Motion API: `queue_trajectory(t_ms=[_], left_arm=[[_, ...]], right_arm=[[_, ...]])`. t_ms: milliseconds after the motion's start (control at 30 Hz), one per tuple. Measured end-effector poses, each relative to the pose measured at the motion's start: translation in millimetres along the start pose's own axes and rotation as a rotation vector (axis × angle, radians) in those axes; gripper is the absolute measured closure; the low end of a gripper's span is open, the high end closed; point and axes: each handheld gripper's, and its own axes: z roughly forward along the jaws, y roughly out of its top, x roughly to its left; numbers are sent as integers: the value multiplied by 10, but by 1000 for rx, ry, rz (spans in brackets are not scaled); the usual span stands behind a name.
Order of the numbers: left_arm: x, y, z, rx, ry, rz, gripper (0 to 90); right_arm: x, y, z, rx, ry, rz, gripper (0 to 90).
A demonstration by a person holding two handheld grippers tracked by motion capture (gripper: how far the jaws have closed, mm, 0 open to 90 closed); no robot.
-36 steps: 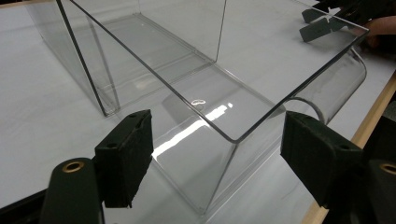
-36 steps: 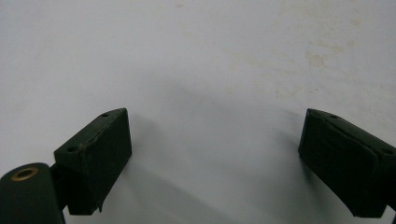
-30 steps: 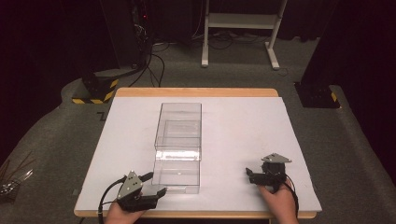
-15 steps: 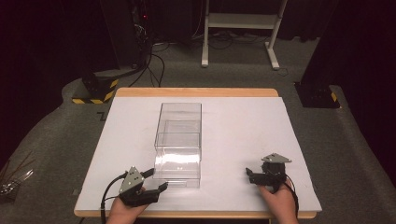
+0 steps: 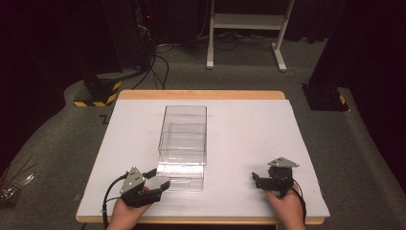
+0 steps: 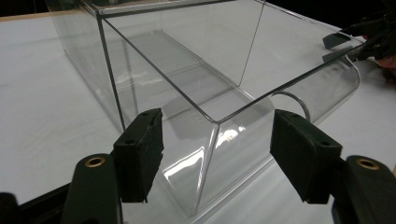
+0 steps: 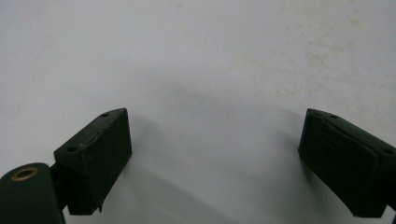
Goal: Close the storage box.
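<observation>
White tabletop point(image 5: 249, 124): left gripper point(image 5: 158, 179) jaws closing, still clear of clear box point(image 5: 184, 139) corner; glancing contact may shove it. Right gripper point(image 5: 256, 179) open, empty.

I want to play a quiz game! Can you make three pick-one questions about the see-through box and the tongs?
1. Where is the clear box?
A. on the white table
B. on the floor
C. in a hand

2. How many tongs are there?
A. one
B. two
C. four

3. The left tongs are:
A. squeezing the box
B. open around the box's corner
C. far from the box

Answers:
1 A, it stands on the tabletop.
2 B, the left tongs and the right tongs, one in each hand.
3 B, the box's corner sits between the closing pads, untouched.
</observation>
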Motion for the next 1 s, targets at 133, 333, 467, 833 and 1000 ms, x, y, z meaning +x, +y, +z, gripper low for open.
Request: queue_trajectory(t_ms=[133, 333, 467, 833, 1000], left_arm=[[12, 21, 40, -5, 7, -1, 360], [73, 45, 81, -11, 17, -19, 389], [96, 39, 88, -9, 18, -11, 402], [146, 88, 202, -3, 61, -13, 454], [155, 86, 210, 14, 92, 1, 515]], right_arm=[[0, 0, 0, 0, 0, 0, 94], [-1, 0, 0, 0, 0, 0, 94], [-1, -1, -1, -1, 0, 0, 94], [-1, 0, 0, -1, 0, 0, 94], [-1, -1, 0, -1, 0, 0, 95]])
